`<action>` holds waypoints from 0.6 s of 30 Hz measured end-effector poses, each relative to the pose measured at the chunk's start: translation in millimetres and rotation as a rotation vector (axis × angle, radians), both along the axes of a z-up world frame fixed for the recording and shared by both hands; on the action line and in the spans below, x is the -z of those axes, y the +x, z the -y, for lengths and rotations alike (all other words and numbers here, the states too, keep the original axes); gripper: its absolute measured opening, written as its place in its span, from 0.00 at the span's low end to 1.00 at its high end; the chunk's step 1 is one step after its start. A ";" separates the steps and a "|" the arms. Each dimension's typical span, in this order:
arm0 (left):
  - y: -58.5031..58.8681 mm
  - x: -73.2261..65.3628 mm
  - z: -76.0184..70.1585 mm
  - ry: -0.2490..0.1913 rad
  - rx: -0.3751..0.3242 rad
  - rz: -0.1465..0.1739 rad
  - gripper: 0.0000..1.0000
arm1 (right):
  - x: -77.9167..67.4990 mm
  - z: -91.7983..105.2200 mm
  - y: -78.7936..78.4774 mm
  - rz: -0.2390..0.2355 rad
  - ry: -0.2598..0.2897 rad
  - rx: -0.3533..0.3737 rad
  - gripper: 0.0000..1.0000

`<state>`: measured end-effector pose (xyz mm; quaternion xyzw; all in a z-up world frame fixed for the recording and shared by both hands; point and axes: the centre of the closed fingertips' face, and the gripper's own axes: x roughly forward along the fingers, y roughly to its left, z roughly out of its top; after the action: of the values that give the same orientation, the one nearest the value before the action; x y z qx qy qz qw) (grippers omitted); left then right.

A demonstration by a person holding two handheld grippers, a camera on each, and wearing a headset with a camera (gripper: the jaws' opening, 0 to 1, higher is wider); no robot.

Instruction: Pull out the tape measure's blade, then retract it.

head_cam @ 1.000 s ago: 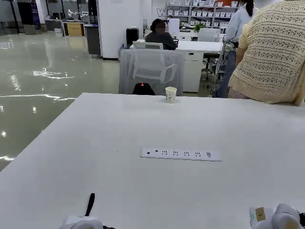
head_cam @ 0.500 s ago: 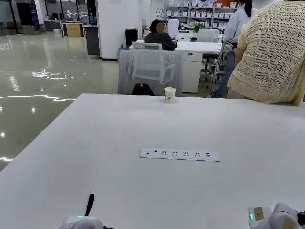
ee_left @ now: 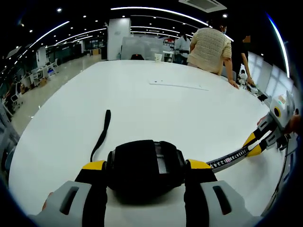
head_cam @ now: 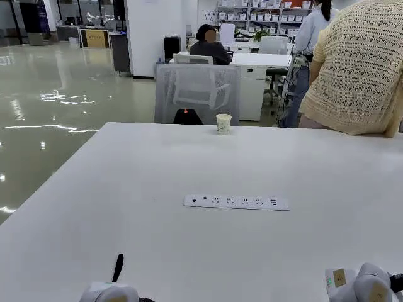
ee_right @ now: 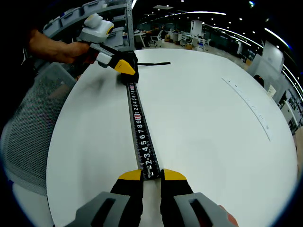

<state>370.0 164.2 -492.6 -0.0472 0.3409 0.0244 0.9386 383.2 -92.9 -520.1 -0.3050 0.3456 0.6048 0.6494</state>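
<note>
Plainly legible are the black numerals on the blade (ee_right: 140, 126), counting 1 to 9 up the middle of the right gripper view, with red tick marks beside them. The smaller figures on its strip at the lower right of the left gripper view are too fine to read past 2, 3, 4. The tape measure (ee_left: 143, 163) is a black case with no readable brand, low in the centre of that view. The left gripper (ee_left: 146, 165) has its yellow-tipped jaws clamped on the case's two sides. The right gripper (ee_right: 151, 176) has its jaws closed on the blade's free end at the bottom of its own view. The drawn-out blade lies flat on the white table (head_cam: 189, 163) between the two grippers.

A black wrist strap (ee_left: 101, 133) trails from the case toward the upper left. A white power strip (head_cam: 236, 202) lies mid-frame in the head view, well apart from the tape. A paper cup (head_cam: 223, 123) with an indistinct print stands at the table's far edge. Behind it is a grey mesh chair (head_cam: 196, 94). A person in a cream knitted top (head_cam: 359, 69) leans at the upper right.
</note>
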 end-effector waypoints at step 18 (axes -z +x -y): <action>-0.8 -0.9 -0.3 -0.002 0.011 0.004 0.59 | 0.1 1.0 -0.3 -0.007 0.002 0.003 0.09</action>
<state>369.1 164.5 -491.8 -0.0462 0.3391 0.0189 0.9394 382.9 -93.9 -520.2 -0.3017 0.3479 0.6054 0.6492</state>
